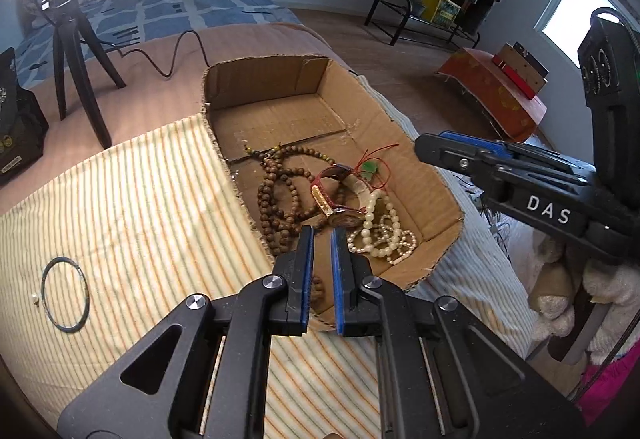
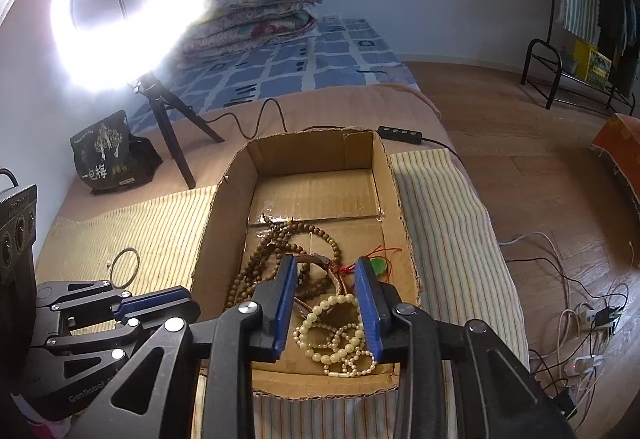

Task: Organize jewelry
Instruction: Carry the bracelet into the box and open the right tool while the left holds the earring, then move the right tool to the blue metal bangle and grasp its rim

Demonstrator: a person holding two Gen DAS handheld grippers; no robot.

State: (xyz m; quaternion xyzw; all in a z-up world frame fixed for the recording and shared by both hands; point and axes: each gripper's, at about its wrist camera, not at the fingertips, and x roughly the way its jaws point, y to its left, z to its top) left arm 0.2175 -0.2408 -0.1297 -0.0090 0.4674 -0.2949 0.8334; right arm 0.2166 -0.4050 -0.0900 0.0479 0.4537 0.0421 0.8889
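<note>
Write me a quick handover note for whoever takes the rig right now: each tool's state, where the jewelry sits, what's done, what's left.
Left tool: shut, empty, above the near edge of the cardboard box.
Right tool: jaws part open, nothing gripped, over the pearl strands.
In the box: wooden bead strands, pearl strands, a green pendant on red cord.
Done: that pile is boxed.
Left: the thin bangle on the striped cloth outside the box.

Both views fisheye: straight lines bow, corners go black. Ring light blown out to pure white in right wrist view, w/ halo washing over wall & folded quilts; same glare fills top-left of left wrist view. Window overexposed too. Centre sharp & evenly lit, shadows soft; edges a bit smeared, slight bluish cast
</note>
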